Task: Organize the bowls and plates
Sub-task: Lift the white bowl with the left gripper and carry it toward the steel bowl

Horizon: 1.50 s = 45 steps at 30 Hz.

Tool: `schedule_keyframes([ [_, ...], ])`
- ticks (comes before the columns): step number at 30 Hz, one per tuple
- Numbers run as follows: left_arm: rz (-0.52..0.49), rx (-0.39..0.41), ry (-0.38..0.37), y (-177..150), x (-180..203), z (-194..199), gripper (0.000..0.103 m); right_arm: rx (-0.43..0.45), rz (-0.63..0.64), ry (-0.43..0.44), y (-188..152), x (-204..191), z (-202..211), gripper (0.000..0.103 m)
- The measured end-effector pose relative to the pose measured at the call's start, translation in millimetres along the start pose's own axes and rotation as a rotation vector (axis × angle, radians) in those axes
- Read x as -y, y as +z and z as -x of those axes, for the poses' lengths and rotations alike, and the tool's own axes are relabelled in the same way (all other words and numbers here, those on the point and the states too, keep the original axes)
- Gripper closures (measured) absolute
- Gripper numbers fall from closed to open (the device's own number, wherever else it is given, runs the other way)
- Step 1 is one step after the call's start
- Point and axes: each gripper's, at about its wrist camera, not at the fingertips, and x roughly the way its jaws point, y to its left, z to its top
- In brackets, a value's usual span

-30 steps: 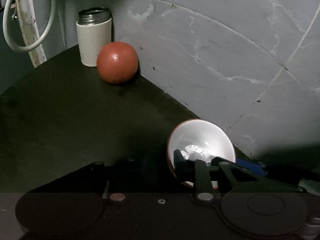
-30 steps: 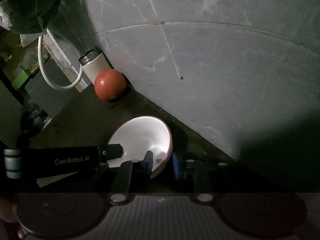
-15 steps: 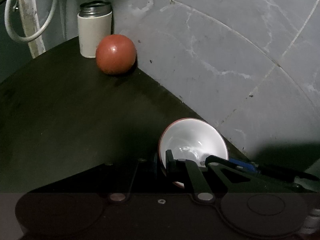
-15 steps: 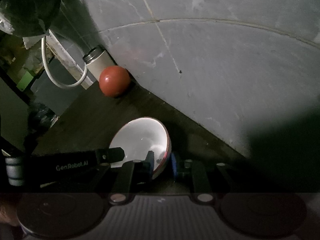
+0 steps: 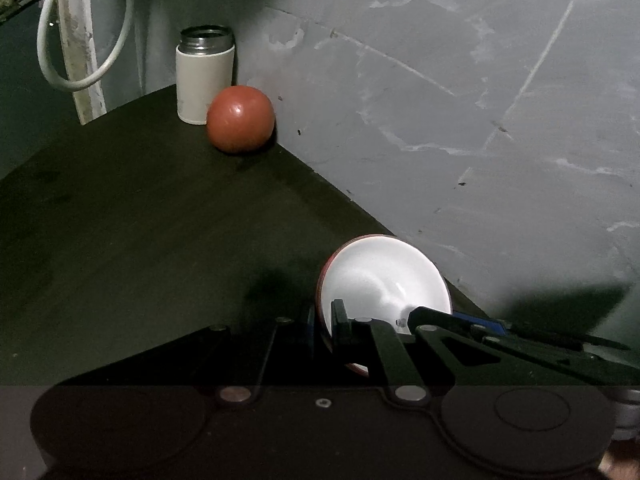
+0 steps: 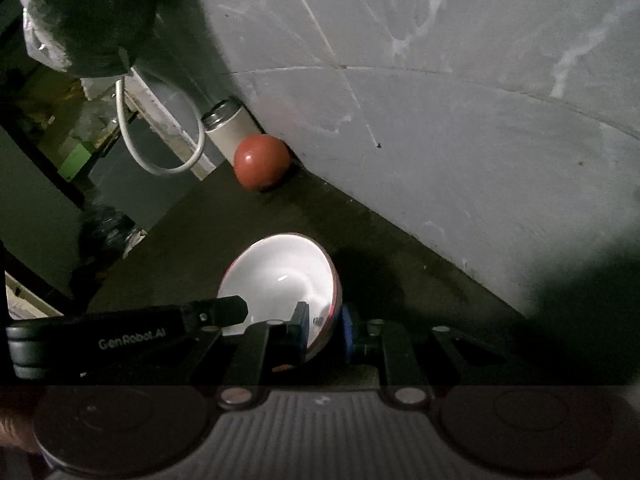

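Bowl (image 5: 384, 272) rim clamped by both jaws, underside hidden

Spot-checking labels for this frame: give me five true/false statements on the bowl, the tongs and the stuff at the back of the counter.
1. Both tongs clamp the same bowl. True: the left tongs and right tongs each pinch its rim.
2. The bowl is white inside with a red outside. True.
3. The bowl sits flat and upright on the counter. False: it is tipped, its opening facing sideways.
4. The red dome touches the bowl. False: it sits far back by the wall.
5. The white canister lies on its side. False: it stands upright behind the red dome.
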Motion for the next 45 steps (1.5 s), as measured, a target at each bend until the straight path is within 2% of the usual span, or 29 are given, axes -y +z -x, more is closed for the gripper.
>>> schedule_keyframes([
  [17,0.029,0.071,-0.002,-35,19,67,0.096,0.005,0.012,0.091,-24,-3,52,0.084],
  [37,0.046,0.083,0.017,-61,41,93,0.095,-0.008,0.035,0.132,-46,7,83,0.084],
  [45,0.068,0.093,-0.001,-74,50,106,0.095,-0.023,0.049,0.152,-50,13,97,0.084],
])
